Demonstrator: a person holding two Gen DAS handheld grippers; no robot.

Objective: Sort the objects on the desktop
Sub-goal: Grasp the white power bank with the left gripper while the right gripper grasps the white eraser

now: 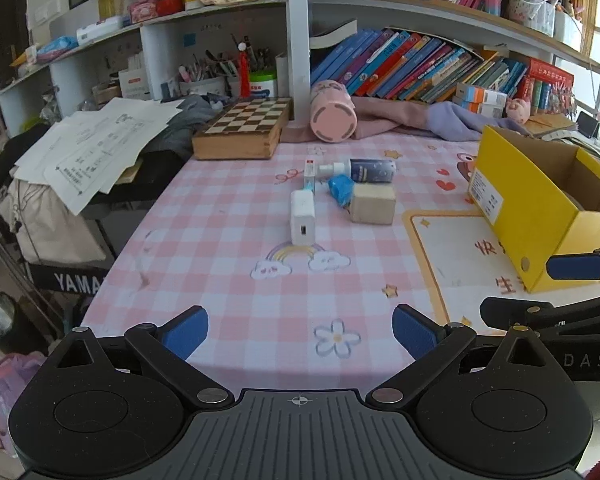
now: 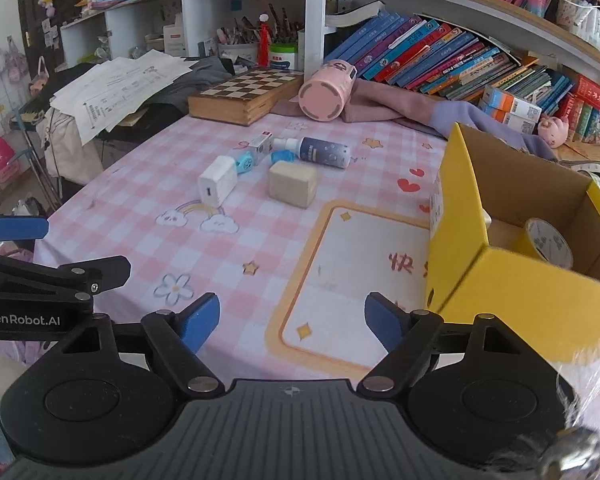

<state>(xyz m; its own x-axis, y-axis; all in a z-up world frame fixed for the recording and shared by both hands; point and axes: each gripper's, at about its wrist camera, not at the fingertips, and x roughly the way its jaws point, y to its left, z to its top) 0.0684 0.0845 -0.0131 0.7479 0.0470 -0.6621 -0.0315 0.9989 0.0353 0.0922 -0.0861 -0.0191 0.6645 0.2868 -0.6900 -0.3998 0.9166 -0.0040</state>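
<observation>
Several small items lie mid-table on the pink checked cloth (image 1: pixel 228 280): a white charger (image 1: pixel 302 218) (image 2: pixel 217 181), a beige block (image 1: pixel 373 204) (image 2: pixel 293 183), a dark blue spray bottle (image 1: pixel 364 171) (image 2: pixel 320 152), a small white box (image 1: pixel 309 174) (image 2: pixel 261 144) and a light blue correction tape (image 2: pixel 245 163). An open yellow box (image 1: pixel 540 208) (image 2: pixel 520 280) stands at the right with a tape roll (image 2: pixel 550 242) inside. My left gripper (image 1: pixel 300 334) hovers open over the near table, empty. Beside the yellow box my right gripper (image 2: pixel 292 320) is also open and empty.
A wooden chessboard box (image 1: pixel 244 128), a pink cup on its side (image 1: pixel 334 114) and purple cloth (image 1: pixel 440 120) lie at the back. Loose papers (image 1: pixel 96 152) overhang the left. Bookshelves stand behind. The left table edge drops off toward a keyboard stand.
</observation>
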